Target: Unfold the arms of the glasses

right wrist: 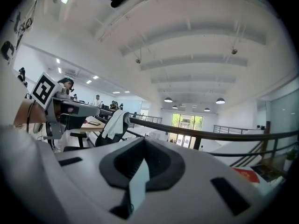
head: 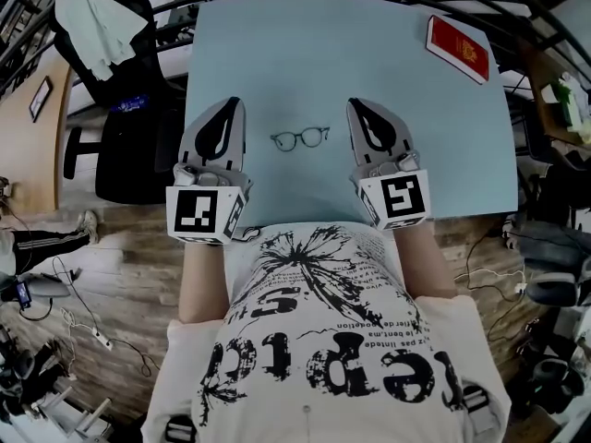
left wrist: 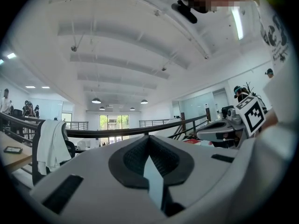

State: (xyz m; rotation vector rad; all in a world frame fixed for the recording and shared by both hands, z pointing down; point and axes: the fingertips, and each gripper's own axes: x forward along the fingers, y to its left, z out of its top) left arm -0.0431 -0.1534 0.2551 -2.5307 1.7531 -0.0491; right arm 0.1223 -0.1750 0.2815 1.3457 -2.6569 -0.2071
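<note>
Light-blue table (head: 277, 53), near edge: the left gripper (head: 232, 105) and the right gripper (head: 355, 105) point away from the person, each with its jaws fully together and nothing between them. Between the two grippers, touching neither, the glasses (head: 301, 138) rest on the tabletop. A red booklet (head: 458, 48) lies at the far right corner.

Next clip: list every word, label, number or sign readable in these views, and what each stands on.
Shirt: large black print that looks like "repte", creased and seen from above, so not certain.
Shirt, smaller lines: too blurred to read.
Booklet: gold emblem on a red cover, lettering too small to read.
Cubes: black-and-white square markers only, no words.
</note>
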